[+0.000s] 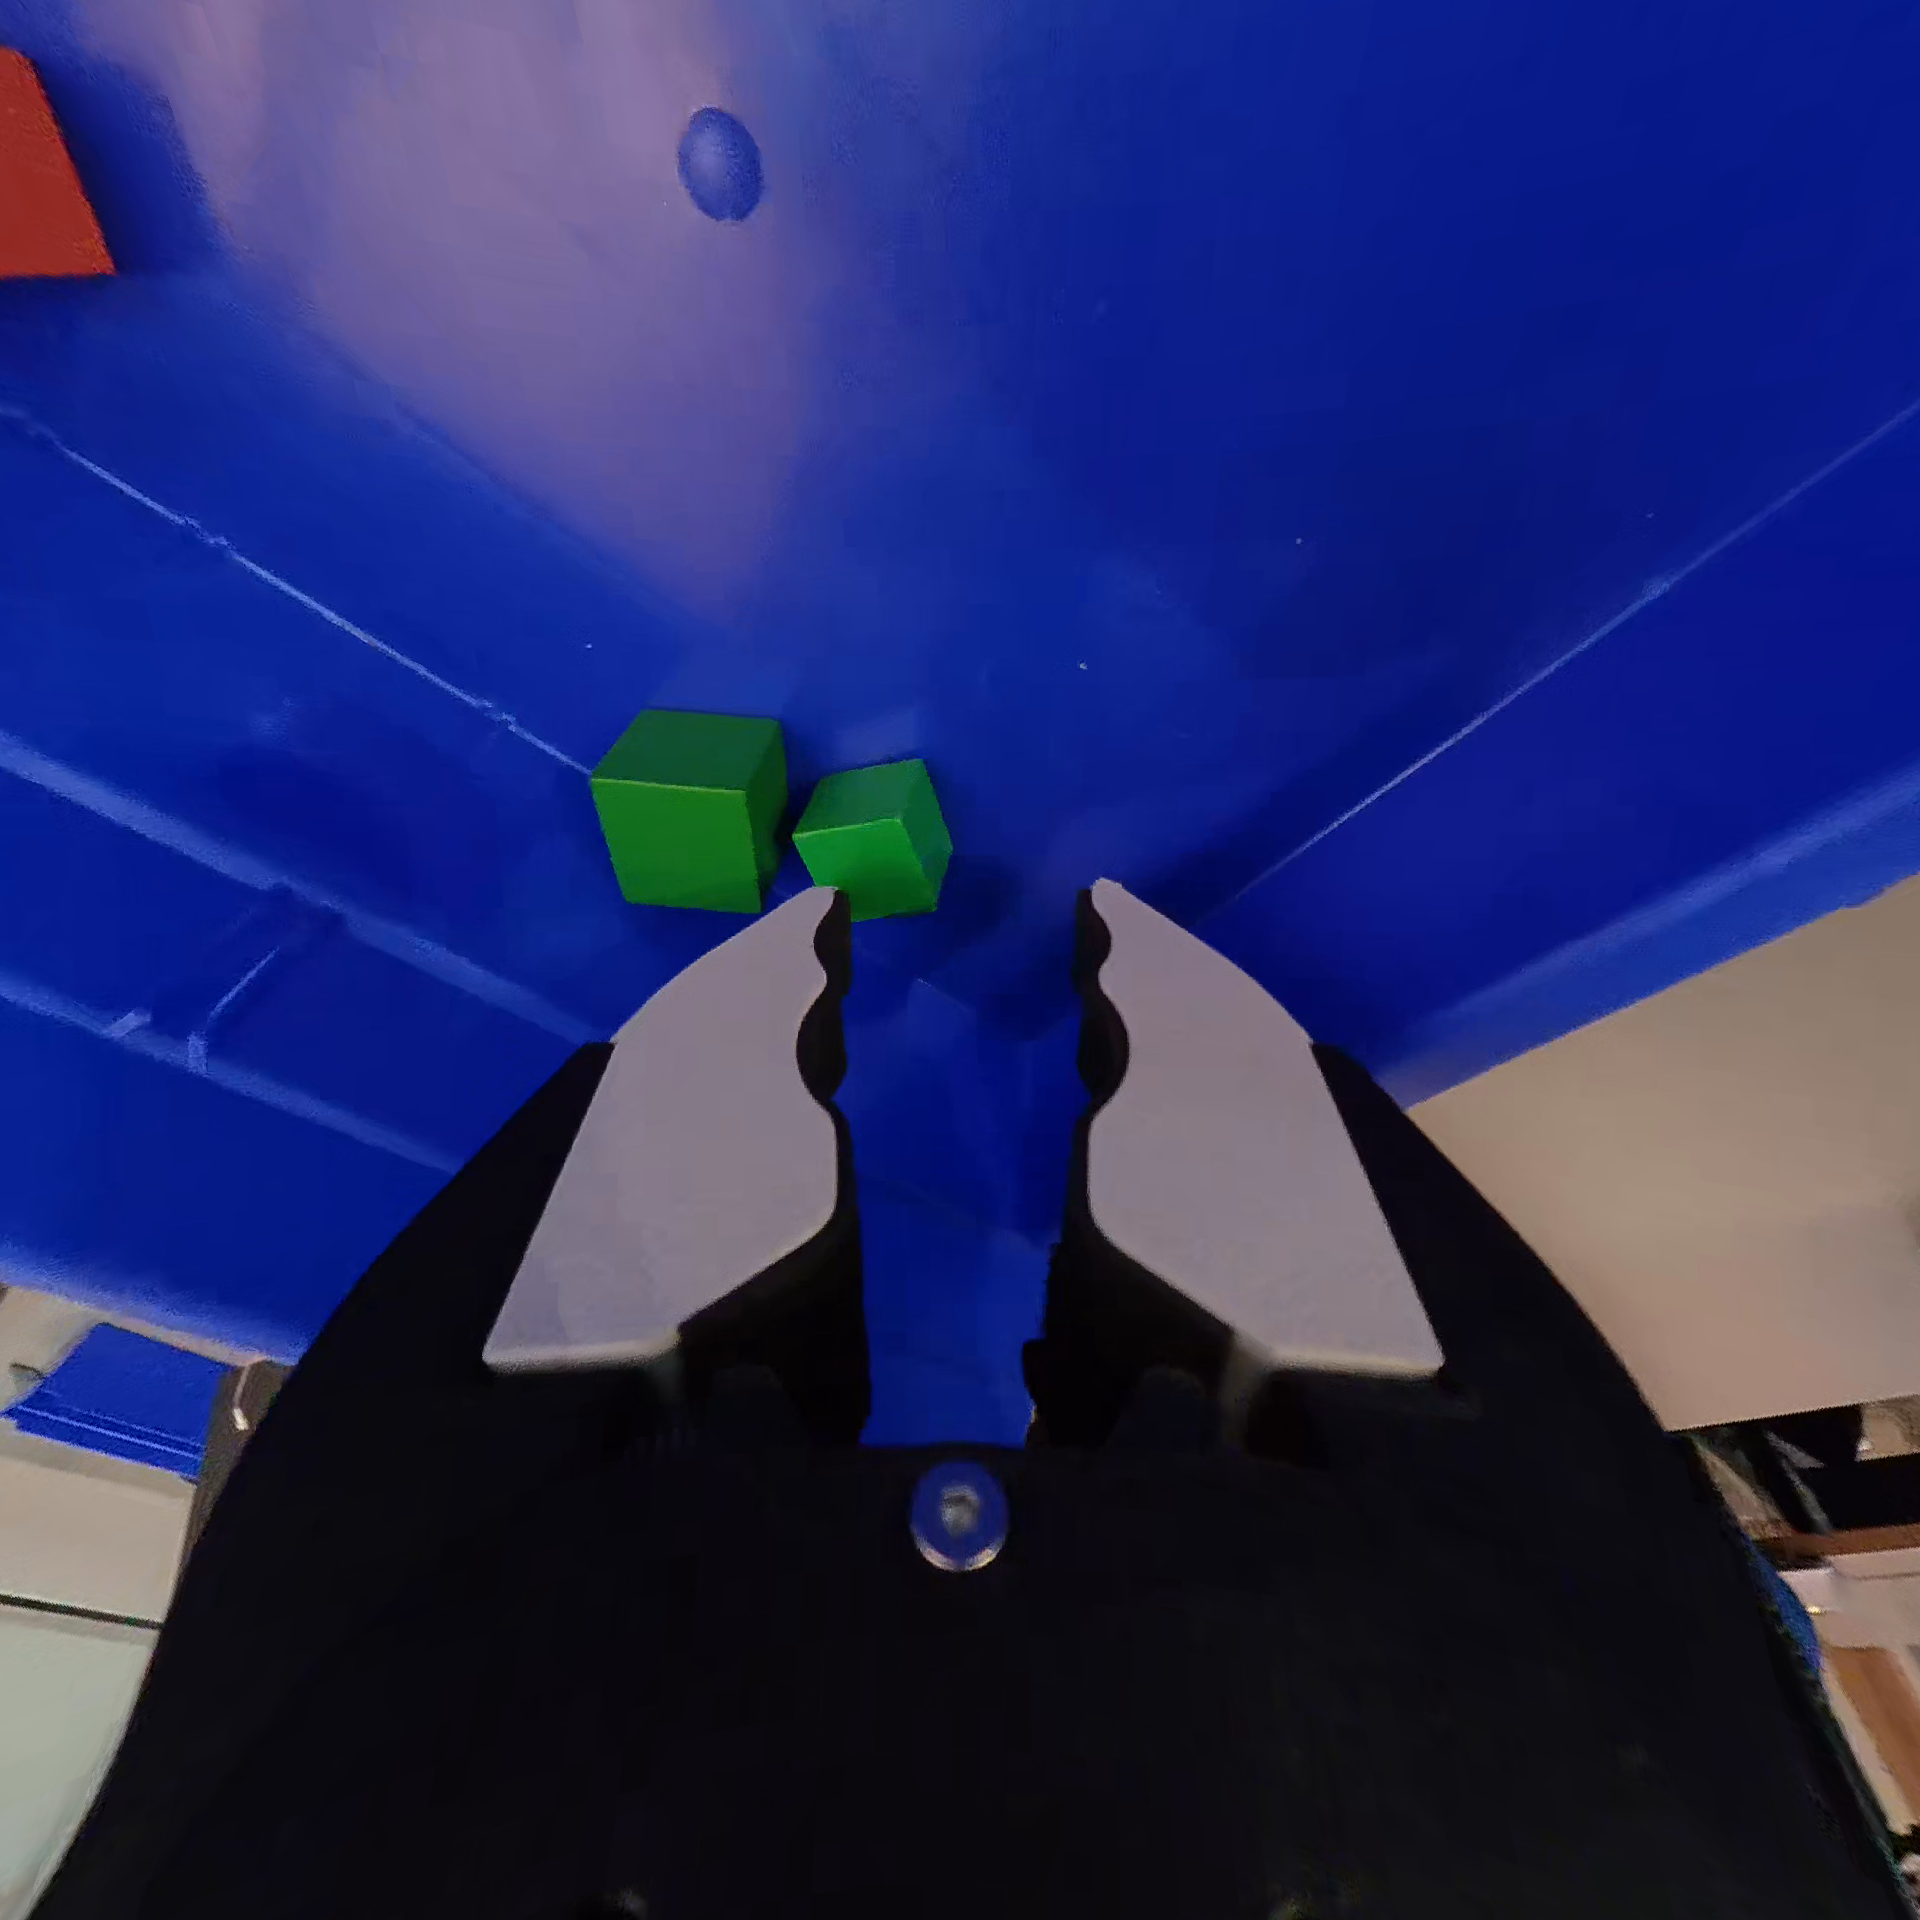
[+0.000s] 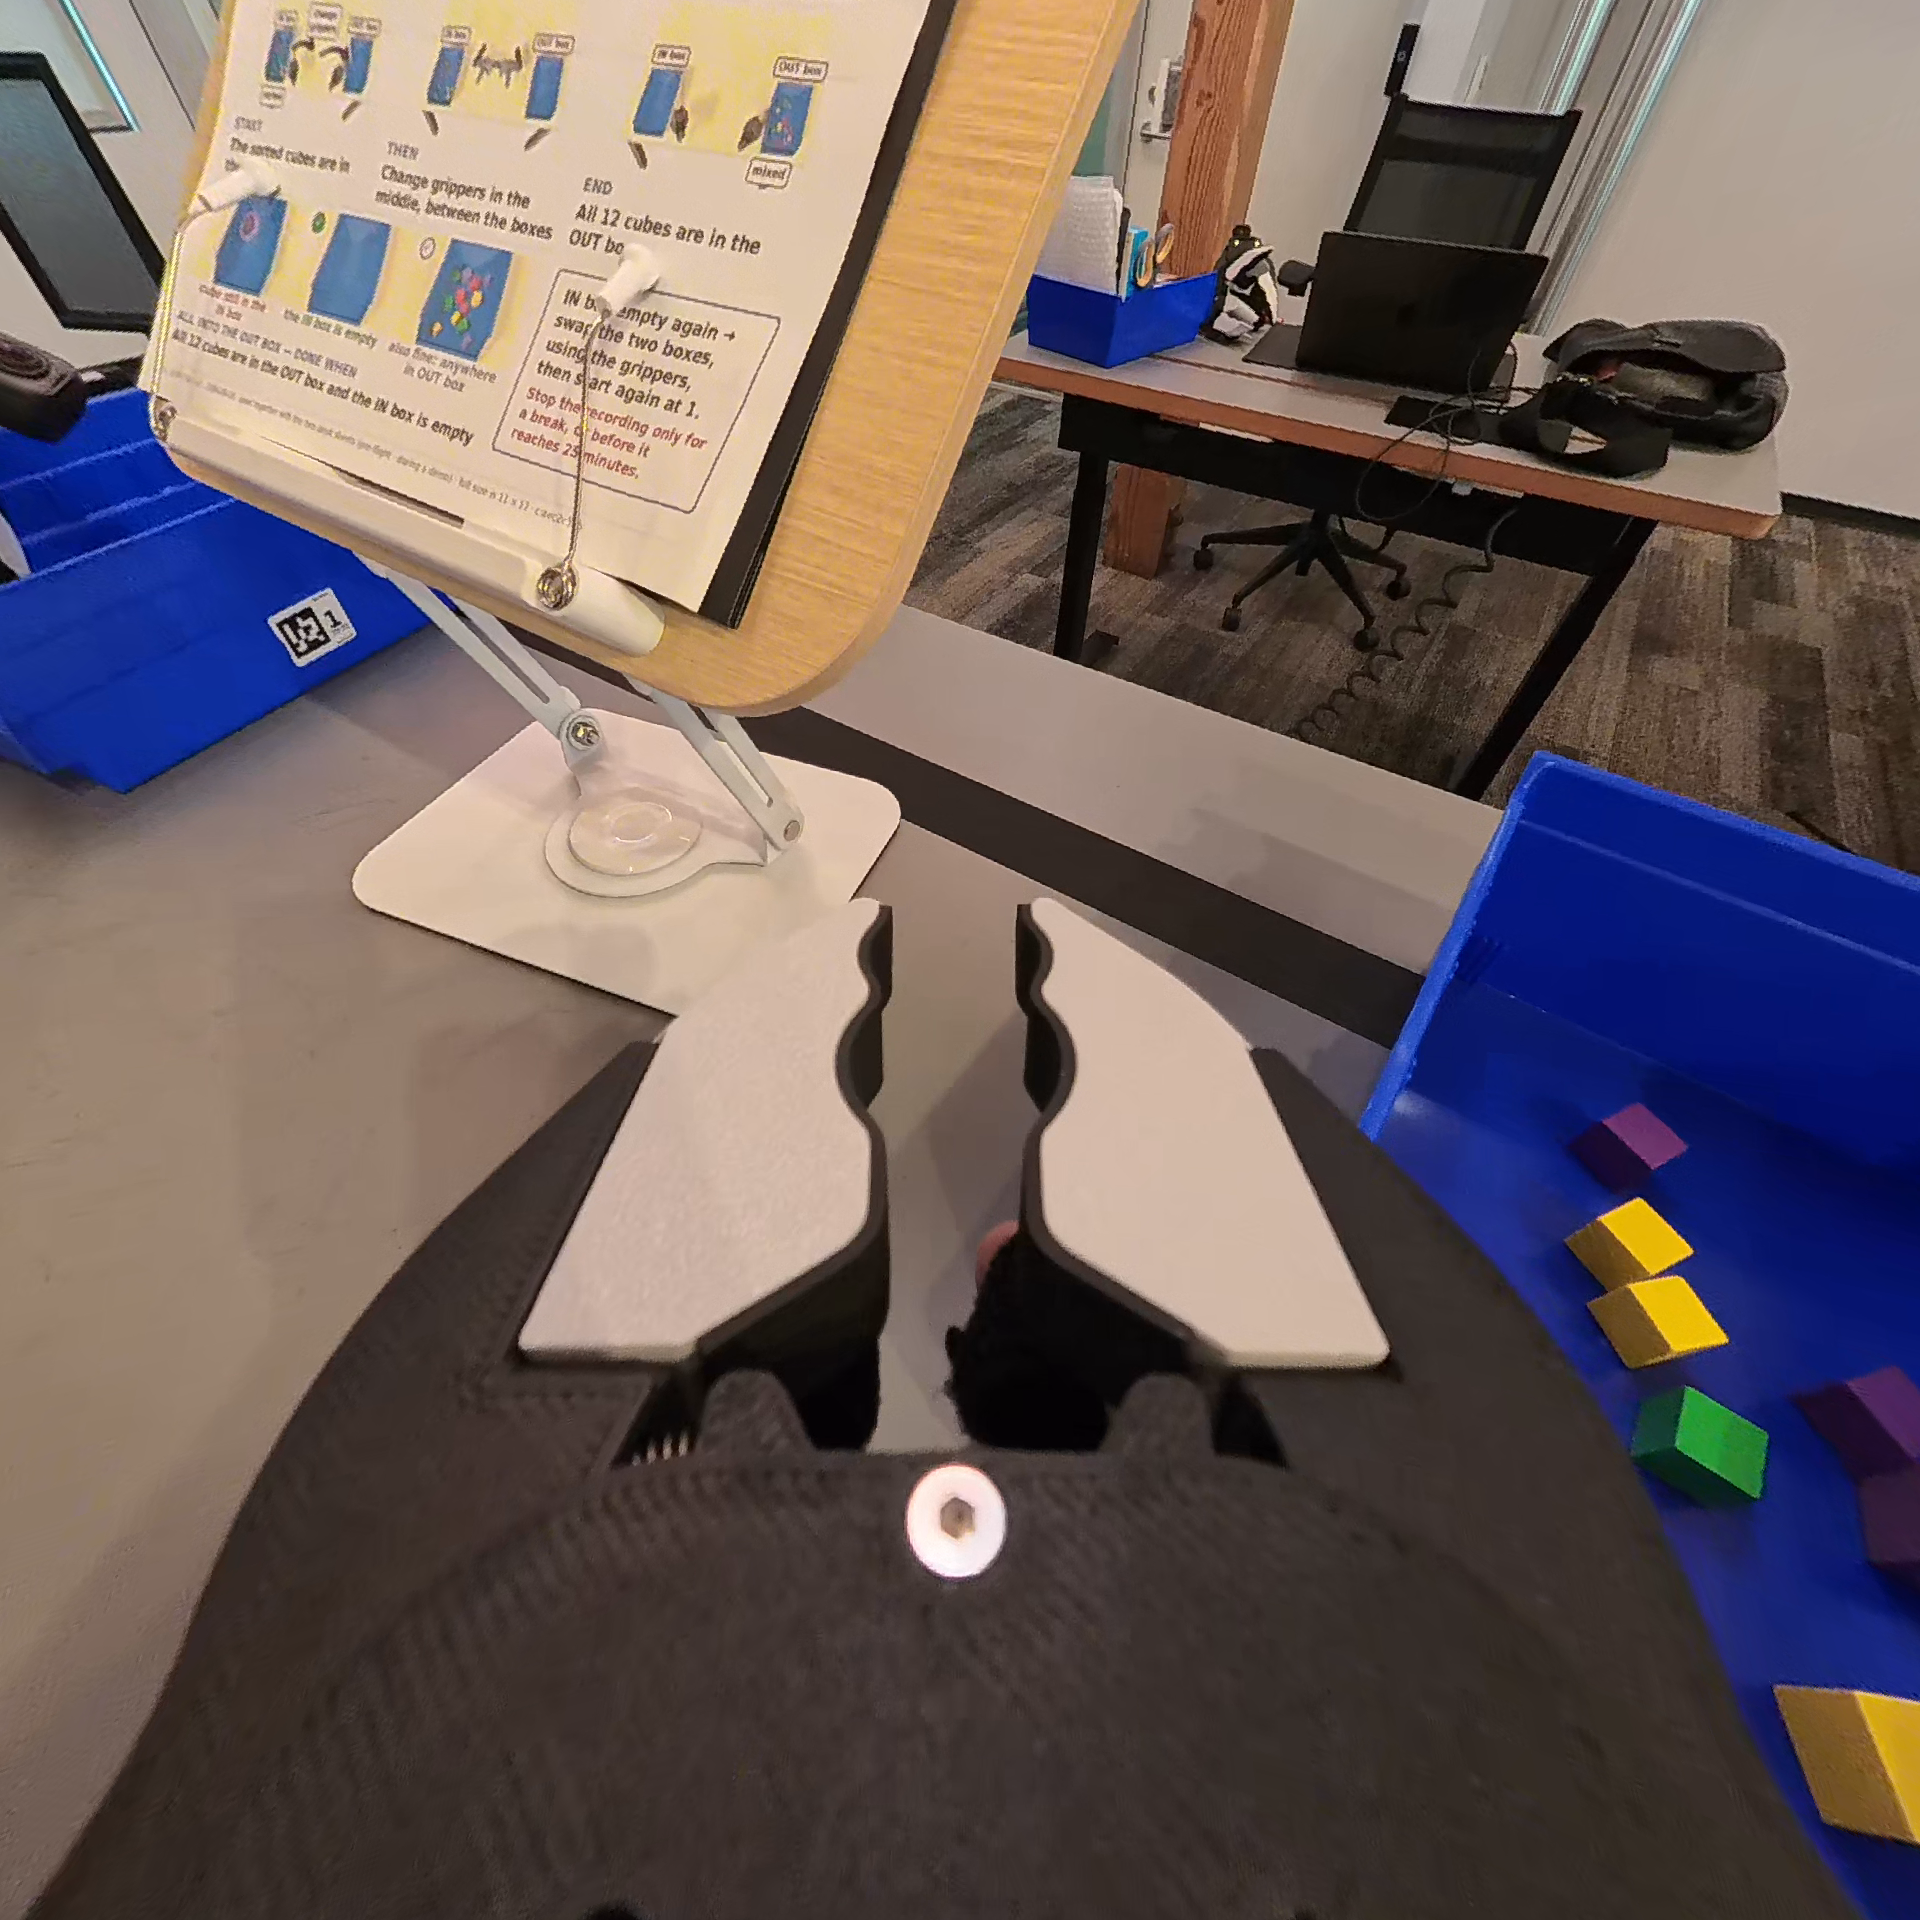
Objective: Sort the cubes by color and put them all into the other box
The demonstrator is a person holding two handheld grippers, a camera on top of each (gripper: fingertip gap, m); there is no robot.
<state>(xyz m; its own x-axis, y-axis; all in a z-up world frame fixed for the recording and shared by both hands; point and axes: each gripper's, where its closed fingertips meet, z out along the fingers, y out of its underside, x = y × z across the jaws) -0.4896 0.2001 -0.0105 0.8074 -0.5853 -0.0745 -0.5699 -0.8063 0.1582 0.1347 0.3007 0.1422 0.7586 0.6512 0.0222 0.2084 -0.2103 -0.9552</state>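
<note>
In the left wrist view my left gripper (image 1: pixel 961 899) is open and empty inside a blue box (image 1: pixel 1143 416), in a corner of it. Two green cubes lie just ahead and left of the fingertips: a larger-looking one (image 1: pixel 688 816) and a nearer one (image 1: pixel 875 840) beside the left fingertip (image 1: pixel 816 909). A red cube (image 1: pixel 47 177) shows at the far left edge. In the right wrist view my right gripper (image 2: pixel 953 920) is open and empty above the grey table (image 2: pixel 208 1091). To its right a second blue box (image 2: pixel 1662 935) holds purple (image 2: pixel 1629 1145), yellow (image 2: pixel 1629 1242) and green (image 2: pixel 1702 1444) cubes.
A wooden board with an instruction sheet (image 2: pixel 582 260) stands on a white stand (image 2: pixel 623 862) ahead of the right gripper. The first blue box (image 2: pixel 135 613) shows at the left. A desk with a laptop (image 2: pixel 1413 301) and a bag stands beyond the table's far edge.
</note>
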